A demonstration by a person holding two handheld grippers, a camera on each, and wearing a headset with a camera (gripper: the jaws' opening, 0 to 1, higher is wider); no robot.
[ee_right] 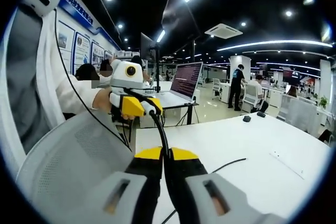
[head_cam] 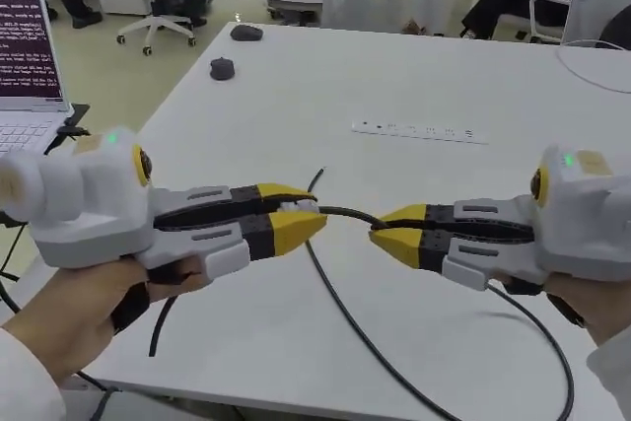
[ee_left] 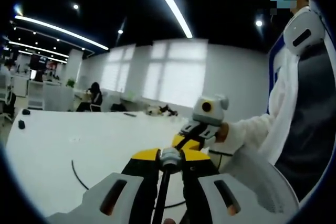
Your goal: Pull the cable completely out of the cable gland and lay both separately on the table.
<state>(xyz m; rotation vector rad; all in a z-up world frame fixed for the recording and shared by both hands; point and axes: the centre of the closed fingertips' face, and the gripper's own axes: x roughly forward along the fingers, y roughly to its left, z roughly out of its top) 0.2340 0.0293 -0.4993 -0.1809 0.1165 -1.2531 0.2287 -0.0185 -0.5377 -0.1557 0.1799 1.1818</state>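
Above the tabletop you hold two tools. Left tool is pinching one gland, mostly hidden between its jaws. Right tool is clamped on one black cable that runs into the gland. The cable's slack loops down and is cut off at the bottom edge. Behind: two mice, one power strip.
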